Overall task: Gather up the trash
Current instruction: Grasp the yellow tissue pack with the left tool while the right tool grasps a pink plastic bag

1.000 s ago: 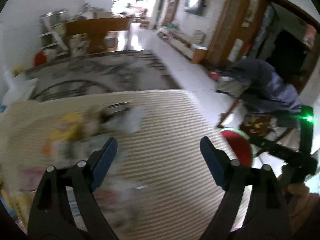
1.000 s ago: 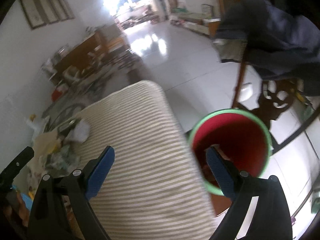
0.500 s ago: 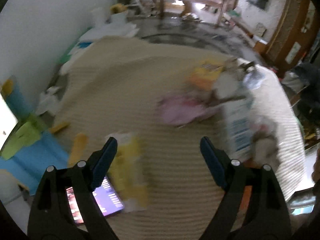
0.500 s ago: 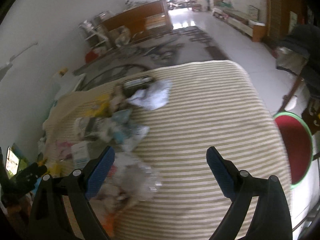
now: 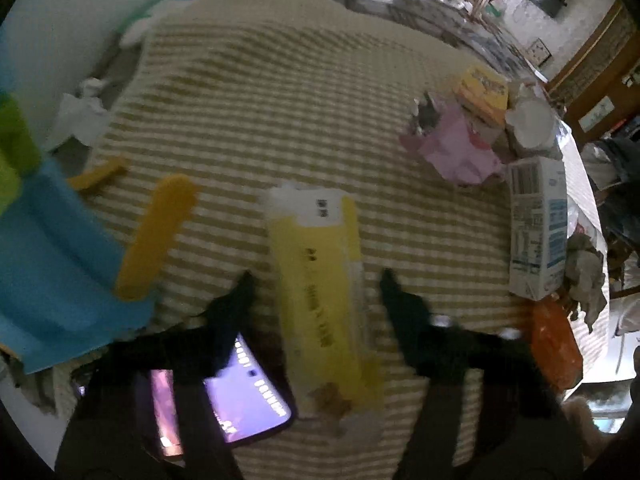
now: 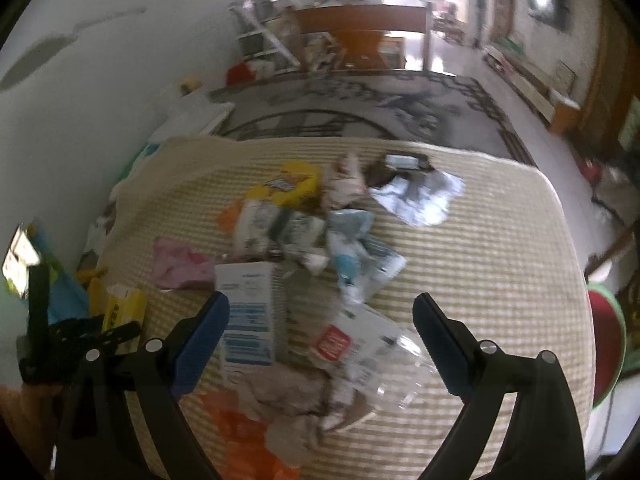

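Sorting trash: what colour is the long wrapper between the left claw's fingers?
Yellow wrapper; left wrist view.

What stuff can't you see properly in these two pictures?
- Left wrist view: the yellow packet between the open left gripper is blurred, so its print is unreadable.
- Left wrist view: the phone is partly hidden by the gripper's finger.
- Right wrist view: the red bin is cut off by the picture edge.
- Right wrist view: the trash pile beyond the open right gripper is smeared.
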### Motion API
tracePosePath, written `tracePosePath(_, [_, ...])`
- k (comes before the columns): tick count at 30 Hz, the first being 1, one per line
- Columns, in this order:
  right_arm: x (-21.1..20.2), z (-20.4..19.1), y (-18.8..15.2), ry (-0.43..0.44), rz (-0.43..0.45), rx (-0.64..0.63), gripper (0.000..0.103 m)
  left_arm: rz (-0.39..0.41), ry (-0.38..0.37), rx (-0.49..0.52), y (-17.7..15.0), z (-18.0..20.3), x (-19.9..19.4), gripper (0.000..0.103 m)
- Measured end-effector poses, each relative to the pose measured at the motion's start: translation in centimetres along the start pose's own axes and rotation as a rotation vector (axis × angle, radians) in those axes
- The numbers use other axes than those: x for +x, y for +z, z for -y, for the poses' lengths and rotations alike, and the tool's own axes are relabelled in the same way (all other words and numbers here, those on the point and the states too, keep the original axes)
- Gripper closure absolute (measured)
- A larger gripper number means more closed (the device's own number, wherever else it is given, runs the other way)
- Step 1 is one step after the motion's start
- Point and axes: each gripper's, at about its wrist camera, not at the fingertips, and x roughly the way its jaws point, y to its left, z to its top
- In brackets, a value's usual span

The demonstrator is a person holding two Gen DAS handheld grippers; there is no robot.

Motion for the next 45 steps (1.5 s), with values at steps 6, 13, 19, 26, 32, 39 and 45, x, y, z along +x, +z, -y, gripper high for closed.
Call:
tracePosePath(6, [2.4,-5.0,3.2,0.066,-0.032,-0.200,0.013,0.040,-0.047,0.035,-0.1,1.2,-0.5,0.066])
tracePosePath(13, [8.8,-12.1,4.2,0.081,-0.201,-0.519,0.013,0.059,-0.040,0.047,-1.2,1.2,-1.7,0.066])
tracePosePath(19, [13.0,-15.1,1.0,0.035,-0.290,-0.773,0.014,0.078,-0.025,-0.015,-1.9,-0.9,-2.8,0.065])
tracePosePath(26, [15.0,-14.8,0.2,0.059,-0.324,-0.737,0.065,0.084,-0.024,-0.012,-2.2,-0.8,-3.3,0.065])
tracePosePath(32, [11.6,-12.0,2.0,0.100,-0.204,-0.580,0.078,0.098,-0.043,0.012,-1.1,0.2,-3.1,0.065])
tracePosePath(39, [4.2,-7.9,4.9,0.142,-0.022,-0.326,0.079,0.163,-0.103,0.075,1.4,3.4,-4.3,0.065])
tracePosePath(45, [-1.5,-4.7,5.5,0.109,0.126,-0.175,0.079,0.229,-0.166,0.130,3.9,6.5,-5.8,0.065])
